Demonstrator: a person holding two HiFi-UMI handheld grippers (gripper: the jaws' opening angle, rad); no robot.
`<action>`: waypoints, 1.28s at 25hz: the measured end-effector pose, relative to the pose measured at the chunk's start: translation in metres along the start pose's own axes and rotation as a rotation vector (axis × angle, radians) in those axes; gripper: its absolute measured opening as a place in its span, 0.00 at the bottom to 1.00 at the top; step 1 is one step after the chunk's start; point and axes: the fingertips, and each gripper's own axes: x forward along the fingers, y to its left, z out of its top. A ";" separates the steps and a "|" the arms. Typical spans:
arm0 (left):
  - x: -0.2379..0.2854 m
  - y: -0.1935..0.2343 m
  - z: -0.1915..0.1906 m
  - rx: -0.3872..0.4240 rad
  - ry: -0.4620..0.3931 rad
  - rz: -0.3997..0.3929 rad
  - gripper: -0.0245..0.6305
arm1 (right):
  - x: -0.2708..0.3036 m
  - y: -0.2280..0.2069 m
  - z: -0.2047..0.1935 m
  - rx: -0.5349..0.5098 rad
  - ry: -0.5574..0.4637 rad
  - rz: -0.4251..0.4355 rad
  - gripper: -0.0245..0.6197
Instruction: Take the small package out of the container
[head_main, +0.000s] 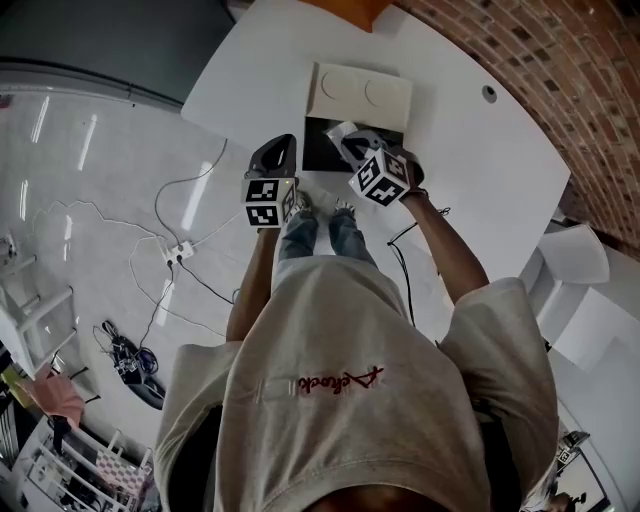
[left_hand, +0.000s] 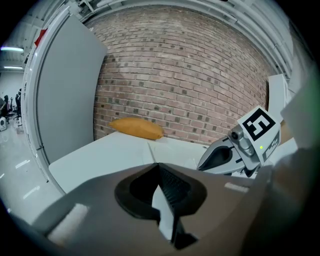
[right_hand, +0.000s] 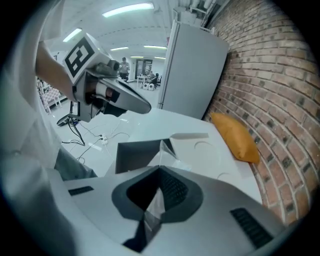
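Our right gripper (right_hand: 159, 172) has its jaws closed on one thin edge of the small clear crinkled plastic package (right_hand: 162, 149), which hangs just above the open dark grey rectangular container (right_hand: 131, 155), not yet past its rim. The bite looks narrow to us, and the film is slick, so a quick pull or a twist could let the package slide out of the pads and drop back into the container. Its free end sits near the container's far wall and the flat white hinged lid (right_hand: 200, 147) behind it. We judge that dragging sideways instead of lifting could catch the film there or shove the light container across the white table (head_main: 470, 170). Our left gripper (left_hand: 159, 167) hovers just beside the container with its jaws together and nothing visibly between them, so nothing steadies the container.
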 end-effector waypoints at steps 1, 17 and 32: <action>-0.001 -0.001 0.003 0.004 -0.005 -0.001 0.05 | -0.003 -0.001 0.003 -0.003 -0.005 -0.007 0.05; -0.001 -0.002 0.062 0.075 -0.098 0.003 0.05 | -0.049 -0.046 0.040 0.048 -0.126 -0.158 0.05; -0.002 0.000 0.110 0.117 -0.174 0.001 0.05 | -0.084 -0.101 0.048 0.448 -0.334 -0.365 0.05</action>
